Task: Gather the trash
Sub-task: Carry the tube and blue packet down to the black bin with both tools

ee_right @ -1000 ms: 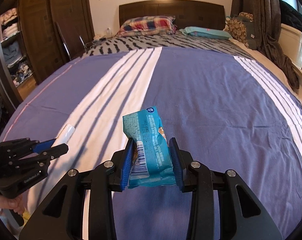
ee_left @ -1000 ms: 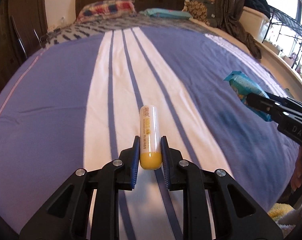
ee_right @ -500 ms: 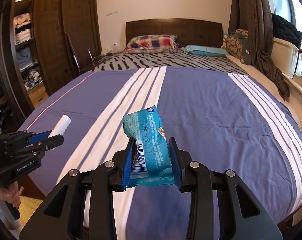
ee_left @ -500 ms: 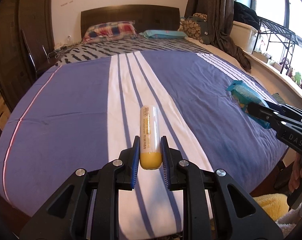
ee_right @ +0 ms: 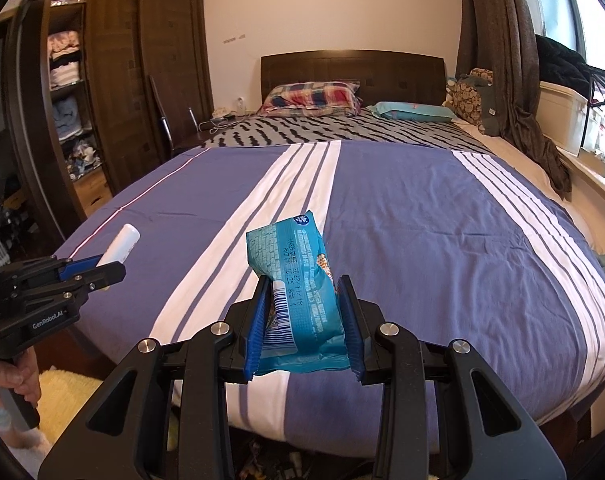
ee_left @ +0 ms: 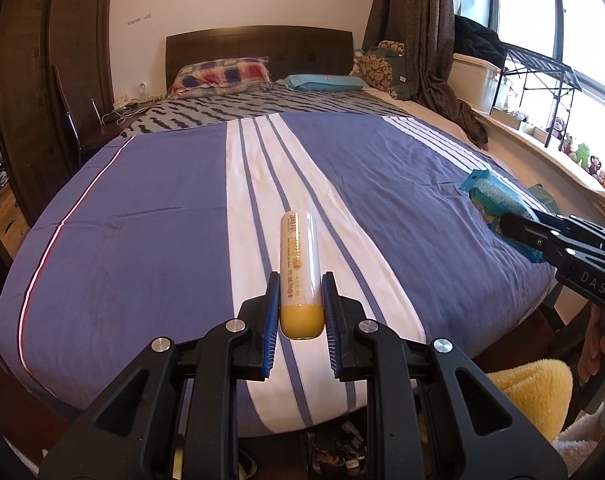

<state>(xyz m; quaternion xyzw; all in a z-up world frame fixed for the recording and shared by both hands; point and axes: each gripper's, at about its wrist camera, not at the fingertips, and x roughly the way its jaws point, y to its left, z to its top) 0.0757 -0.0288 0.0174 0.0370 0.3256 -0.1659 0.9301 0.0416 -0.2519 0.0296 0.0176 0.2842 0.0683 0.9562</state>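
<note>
Above the foot of the striped bed, the left claw pinches a white tube with a yellow cap; right of it, the right claw clamps a teal snack wrapper, both lifted clear of the bedspread

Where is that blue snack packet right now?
The snack packet is held between the right gripper's fingers, lifted above the foot of the striped bed. In the left view it shows at far right.
</note>
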